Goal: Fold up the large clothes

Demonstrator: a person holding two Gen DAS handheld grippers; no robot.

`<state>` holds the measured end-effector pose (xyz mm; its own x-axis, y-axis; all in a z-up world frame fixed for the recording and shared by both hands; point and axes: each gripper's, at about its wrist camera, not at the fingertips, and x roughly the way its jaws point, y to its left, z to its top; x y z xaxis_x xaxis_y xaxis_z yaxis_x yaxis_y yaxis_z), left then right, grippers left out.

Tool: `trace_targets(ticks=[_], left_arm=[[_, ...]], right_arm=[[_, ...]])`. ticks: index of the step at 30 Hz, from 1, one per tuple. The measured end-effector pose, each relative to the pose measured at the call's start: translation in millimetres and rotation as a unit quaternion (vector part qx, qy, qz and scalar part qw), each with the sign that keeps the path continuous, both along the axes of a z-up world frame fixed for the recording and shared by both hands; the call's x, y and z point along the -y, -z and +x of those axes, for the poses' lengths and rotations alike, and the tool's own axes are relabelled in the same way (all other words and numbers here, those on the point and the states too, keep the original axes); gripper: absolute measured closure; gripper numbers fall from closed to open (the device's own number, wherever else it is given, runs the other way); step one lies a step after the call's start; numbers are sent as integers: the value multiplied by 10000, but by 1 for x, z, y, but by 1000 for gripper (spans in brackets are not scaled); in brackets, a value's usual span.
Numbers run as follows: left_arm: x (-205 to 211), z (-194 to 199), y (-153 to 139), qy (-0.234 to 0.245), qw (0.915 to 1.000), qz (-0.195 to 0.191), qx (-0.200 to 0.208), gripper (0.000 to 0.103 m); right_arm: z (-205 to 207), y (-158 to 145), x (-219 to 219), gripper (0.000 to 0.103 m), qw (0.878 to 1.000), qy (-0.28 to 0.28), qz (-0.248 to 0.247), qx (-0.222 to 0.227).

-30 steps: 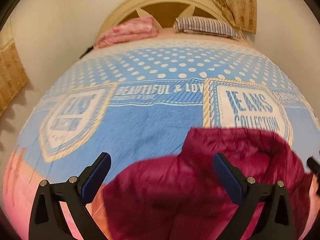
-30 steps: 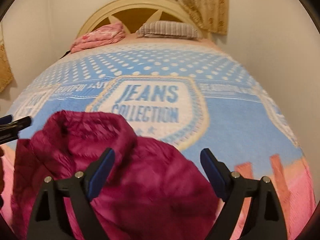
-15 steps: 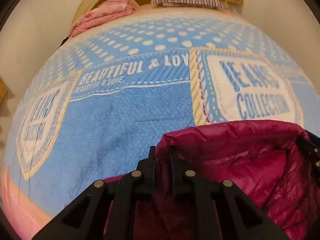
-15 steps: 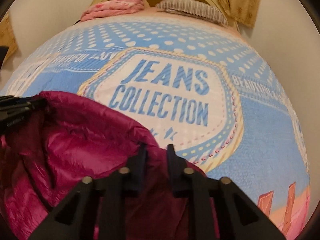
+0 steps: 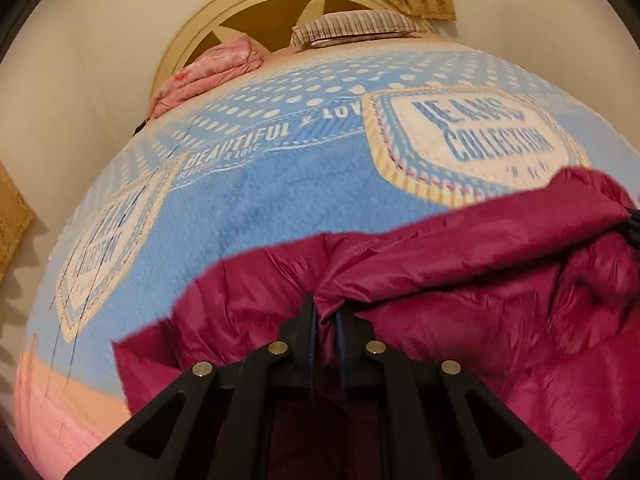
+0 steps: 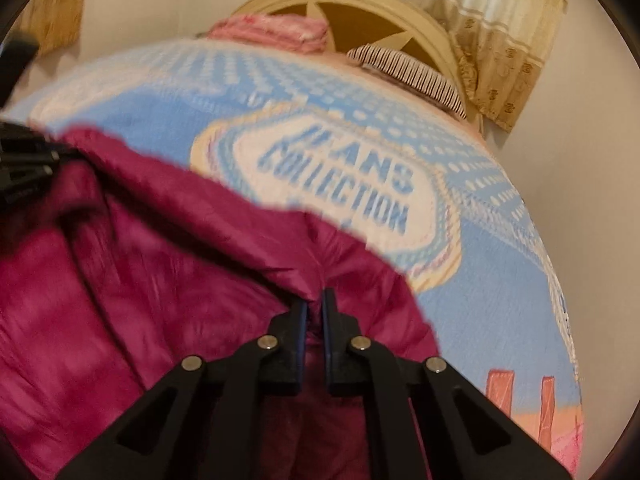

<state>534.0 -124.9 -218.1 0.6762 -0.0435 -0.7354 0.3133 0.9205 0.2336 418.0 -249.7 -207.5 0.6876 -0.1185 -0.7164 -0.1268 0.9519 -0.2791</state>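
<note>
A magenta padded jacket [image 5: 460, 272] lies rumpled on the near part of the bed. My left gripper [image 5: 324, 308] has its jaws closing on a raised fold at the jacket's far edge, and the fabric is pinched between the pads. In the right wrist view the same jacket [image 6: 140, 280] fills the lower left. My right gripper [image 6: 314, 300] is closing tight on another fold of that edge, with cloth between its pads. Each gripper shows at the rim of the other's view: the right one [image 5: 634, 224] and the left one [image 6: 24, 164].
A blue blanket [image 5: 260, 220] printed with "JEANS COLLECTION" covers the bed beyond the jacket. At the head lie a striped pillow [image 5: 352, 26] and a folded pink cover [image 5: 212, 68] against a cream headboard [image 5: 272, 4]. Curtains [image 6: 500, 32] hang behind; walls flank the bed.
Both grippers stood open above the jacket, then came down and shut on its far edge. The edge is now bunched into folds between the pads, and both views have rolled.
</note>
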Motion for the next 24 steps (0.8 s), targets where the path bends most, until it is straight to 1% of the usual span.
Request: trace_targets(ticks=[1,2,3,5,6,7,8,9,10,11,12,13,14,15,16,17,18,19,20,21,22,23,24], left_arm=[[0,-2,-2,18,10000,-6,36,95],[-1,-4,-5,15,10000,-90,31,94],[-4,-4,-10,-13,9998,-203,28,92],[-10,-4,-21,-30,9992,-394,-24,91],[-13,-5,-26,-53,9989,-463,-12,83],[-18,-6,-35,-114,9983,-566,51,67],[-22,-8,-43,-163,9976,-666,135,57],[-27,-10,-51,-234,9965,-749,289,39],[-32,-12,-60,-338,9950,-803,494,25],[-38,-11,-67,-453,9931,-845,675,21],[-41,-8,-71,-549,9917,-879,756,20],[-42,-4,-72,-622,9914,-872,755,19],[-41,2,-70,-747,9918,-755,710,19],[-35,14,-61,-917,9931,-441,585,19],[-33,23,-54,-963,9938,-271,476,19],[-29,31,-43,-972,9946,-105,340,19],[-28,36,-34,-991,9948,31,226,19],[-27,38,-25,-1000,9949,101,113,19],[-29,36,-21,-986,9951,74,58,19],[-29,34,-20,-989,9951,44,61,19],[-31,29,-23,-996,9950,-17,99,19],[-33,26,-28,-996,9948,-136,134,19],[-35,23,-36,-989,9945,-284,190,19]], right_arm=[[0,4,1,96,10000,-3,-42,-28],[-1,6,1,96,10000,7,-69,-33],[0,6,3,96,10000,29,-65,-40],[1,3,4,96,10000,72,-46,-40],[2,3,5,96,10000,76,-50,-36],[1,3,5,96,9999,74,-63,-40],[1,3,5,96,9999,71,-82,-45],[0,4,5,96,9999,77,-86,-45],[0,4,5,96,9999,82,-72,-47],[0,5,6,96,9999,87,-60,-49],[0,5,7,96,9999,93,-32,-56],[0,5,7,96,9999,96,-14,-60],[-1,4,7,96,9999,92,4,-64],[-2,3,7,96,9999,85,32,-70],[-2,0,9,94,9999,58,118,-98],[-3,-3,12,85,9996,22,252,-150],[-4,-5,15,80,9993,32,319,-190],[-7,-9,19,71,9991,54,363,-209],[-11,-15,24,59,9989,69,426,-199],[-14,-20,27,52,9986,62,499,-187],[-18,-27,32,40,9981,69,593,-156],[-22,-35,37,36,9978,130,645,-86],[-26,-43,42,36,9974,206,686,-23]])
